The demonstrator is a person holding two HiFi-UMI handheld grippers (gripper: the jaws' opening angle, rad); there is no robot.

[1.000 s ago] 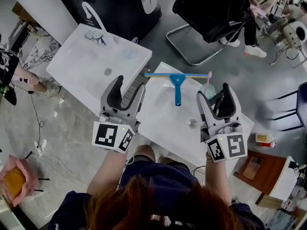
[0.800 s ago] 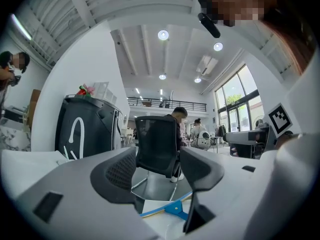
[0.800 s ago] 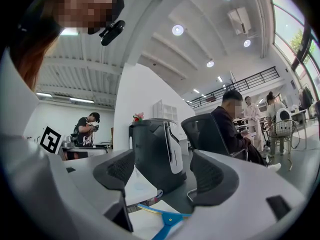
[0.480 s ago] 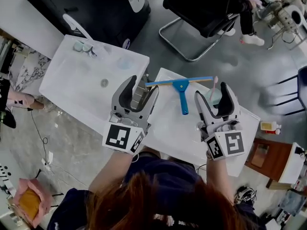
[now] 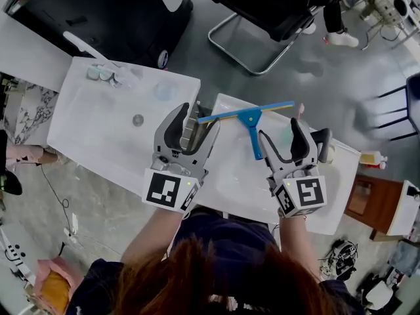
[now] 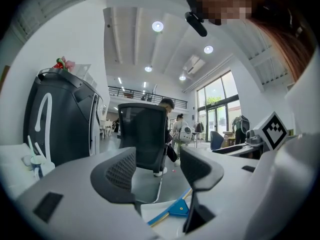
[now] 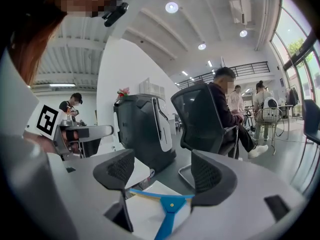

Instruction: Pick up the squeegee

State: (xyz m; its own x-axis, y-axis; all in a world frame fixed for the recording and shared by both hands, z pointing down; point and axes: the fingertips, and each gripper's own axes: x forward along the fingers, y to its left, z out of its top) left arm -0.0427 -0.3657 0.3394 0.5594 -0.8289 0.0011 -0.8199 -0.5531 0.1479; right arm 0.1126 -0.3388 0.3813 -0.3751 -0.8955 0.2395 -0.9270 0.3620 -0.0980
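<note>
A blue squeegee (image 5: pixel 251 122) with a yellow-edged blade lies on the far part of a white washbasin (image 5: pixel 231 176). Its handle points toward me. It also shows low in the left gripper view (image 6: pixel 172 209) and the right gripper view (image 7: pixel 167 209). My left gripper (image 5: pixel 194 119) hovers open just left of the blade's left end. My right gripper (image 5: pixel 281 134) hovers open just right of the handle. Nothing sits between either pair of jaws.
A second white washbasin (image 5: pixel 98 126) with a tap (image 5: pixel 82 46) and cups stands to the left. A black office chair (image 5: pixel 272 12) and a dark cabinet (image 5: pixel 98 8) stand beyond. A brown stool (image 5: pixel 367 202) is at right. People sit in the background (image 7: pixel 227 109).
The view has shifted, and both grippers have moved forward to the squeegee; they now flank it. Both stayed open.
</note>
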